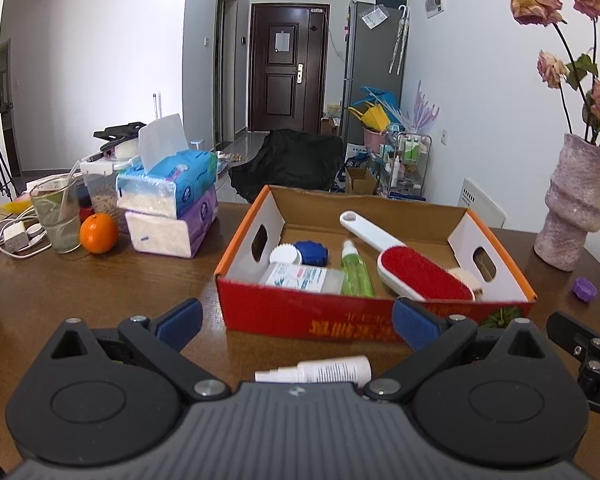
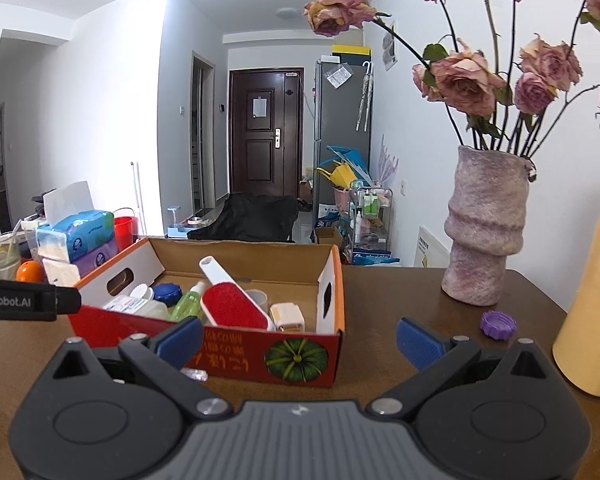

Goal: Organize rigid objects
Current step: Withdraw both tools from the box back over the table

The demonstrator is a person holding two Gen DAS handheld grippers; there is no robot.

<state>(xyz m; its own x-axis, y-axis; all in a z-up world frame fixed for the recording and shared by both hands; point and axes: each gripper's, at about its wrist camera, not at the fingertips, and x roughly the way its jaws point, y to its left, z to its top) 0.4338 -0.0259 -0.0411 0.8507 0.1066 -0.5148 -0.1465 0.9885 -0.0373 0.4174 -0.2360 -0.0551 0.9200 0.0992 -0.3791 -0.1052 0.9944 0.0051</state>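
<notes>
A red cardboard box (image 1: pixel 300 316) (image 2: pixel 236 352) stands on the brown table and holds a red lint brush (image 1: pixel 424 274) (image 2: pixel 232 306), a green spray bottle (image 1: pixel 356 270) (image 2: pixel 188 304), a white and blue lens case (image 1: pixel 300 254) (image 2: pixel 166 292), a clear labelled bottle (image 1: pixel 300 278) and a cream-coloured block (image 2: pixel 286 316). A small white spray bottle (image 1: pixel 316 370) lies on its side on the table before the box, between the wide-apart fingers of my left gripper (image 1: pixel 298 324). My right gripper (image 2: pixel 300 342) is open over the table at the box's right corner. A purple cap (image 1: pixel 585 289) (image 2: pixel 498 325) lies near the vase.
A pinkish vase (image 1: pixel 576 208) (image 2: pixel 484 232) with dried roses stands at the right. Stacked tissue packs (image 1: pixel 172 204) (image 2: pixel 76 244), an orange (image 1: pixel 99 233) (image 2: pixel 30 271), a glass (image 1: pixel 58 216) and cables crowd the left. A tall yellow object (image 2: pixel 592 300) stands at the far right.
</notes>
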